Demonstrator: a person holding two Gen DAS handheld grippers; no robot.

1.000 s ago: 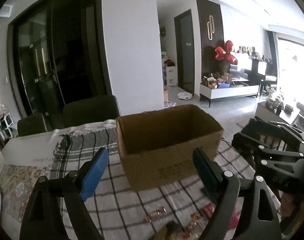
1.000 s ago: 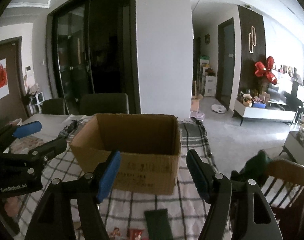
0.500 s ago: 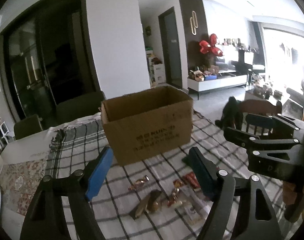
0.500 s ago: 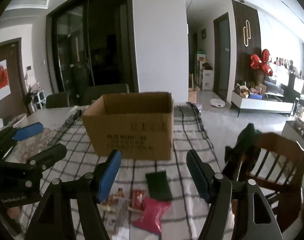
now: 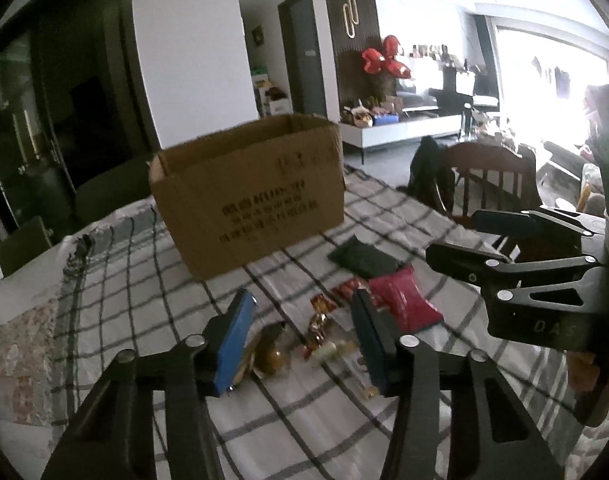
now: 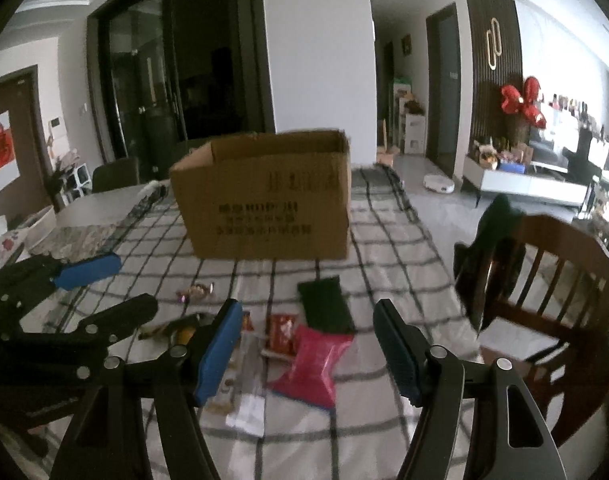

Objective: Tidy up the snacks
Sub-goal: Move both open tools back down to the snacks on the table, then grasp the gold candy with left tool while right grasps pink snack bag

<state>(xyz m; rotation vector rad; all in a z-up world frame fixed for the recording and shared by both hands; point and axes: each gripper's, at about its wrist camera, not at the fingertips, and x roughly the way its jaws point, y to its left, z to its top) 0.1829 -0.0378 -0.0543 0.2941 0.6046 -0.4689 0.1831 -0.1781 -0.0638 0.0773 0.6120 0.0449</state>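
Observation:
An open cardboard box [image 5: 250, 190] [image 6: 266, 196] stands on the checked tablecloth [image 5: 136, 264]. In front of it lie loose snacks: a dark green packet [image 5: 362, 258] [image 6: 326, 308], a pink packet [image 5: 408, 300] [image 6: 314, 364], a red packet [image 6: 281, 332], small wrapped candies [image 5: 319, 322] [image 6: 194, 292] and a gold-brown one [image 5: 270, 350]. My left gripper [image 5: 304, 340] is open and empty, just above the candies. My right gripper [image 6: 308, 350] is open and empty, above the pink packet. Each gripper shows in the other's view: the right [image 5: 504, 248], the left [image 6: 88, 292].
A wooden chair [image 6: 544, 280] with a dark garment on it stands at the table's right side. Dark chairs [image 6: 116, 174] stand behind the table. A floral mat [image 6: 76, 238] lies at the left.
Both grippers have drawn back and tilted down toward the table. The box now looks farther off and the snacks have come into full view under the open jaws.

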